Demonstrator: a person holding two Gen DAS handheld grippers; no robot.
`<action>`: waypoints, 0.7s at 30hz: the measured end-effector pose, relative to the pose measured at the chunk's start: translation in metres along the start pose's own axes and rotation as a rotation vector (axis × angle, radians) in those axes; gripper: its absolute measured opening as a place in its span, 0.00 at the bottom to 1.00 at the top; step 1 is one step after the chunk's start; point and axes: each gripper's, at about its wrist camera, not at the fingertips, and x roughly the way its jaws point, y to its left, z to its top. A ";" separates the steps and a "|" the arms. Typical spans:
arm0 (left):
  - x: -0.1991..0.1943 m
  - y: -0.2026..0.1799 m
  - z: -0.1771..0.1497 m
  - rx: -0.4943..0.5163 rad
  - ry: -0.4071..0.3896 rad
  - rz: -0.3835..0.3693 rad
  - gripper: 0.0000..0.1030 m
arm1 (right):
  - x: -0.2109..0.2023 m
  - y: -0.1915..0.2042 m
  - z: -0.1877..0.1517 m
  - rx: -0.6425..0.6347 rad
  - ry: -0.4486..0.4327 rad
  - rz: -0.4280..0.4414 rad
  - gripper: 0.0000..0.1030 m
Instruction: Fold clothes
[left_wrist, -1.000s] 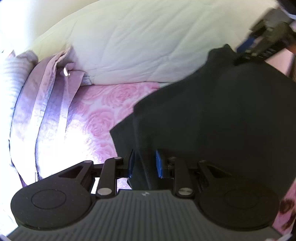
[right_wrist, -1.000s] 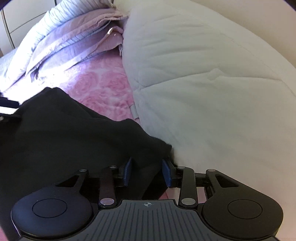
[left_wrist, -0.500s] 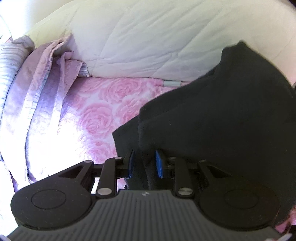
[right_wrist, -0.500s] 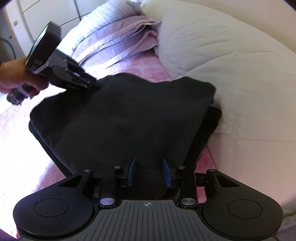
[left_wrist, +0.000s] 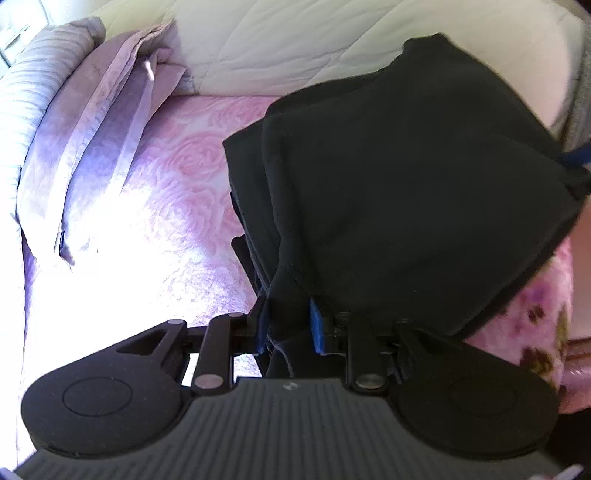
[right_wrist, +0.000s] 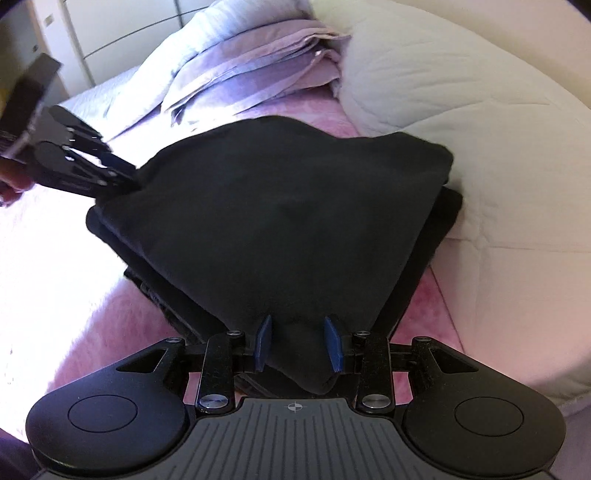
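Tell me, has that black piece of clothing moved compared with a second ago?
Yes. The black garment has been pulled over itself, away from the white duvet and toward the camera, so it now lies doubled on the pink bedspread.

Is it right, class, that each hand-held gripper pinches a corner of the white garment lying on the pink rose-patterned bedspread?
Not quite: the garment is black, not white, as the right wrist view shows. Otherwise correct: the left hand-held gripper and right hand-held gripper each pinch a corner of it over the pink rose-patterned bedspread.
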 end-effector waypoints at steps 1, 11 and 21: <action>-0.001 0.000 0.003 -0.005 0.004 0.002 0.20 | 0.001 0.000 0.000 -0.009 0.002 0.000 0.35; -0.062 -0.001 -0.030 -0.202 -0.044 0.042 0.38 | -0.035 0.016 -0.010 0.055 -0.019 -0.039 0.63; -0.092 -0.051 -0.100 -0.236 0.025 0.047 0.68 | -0.034 0.065 -0.066 0.115 0.123 -0.033 0.76</action>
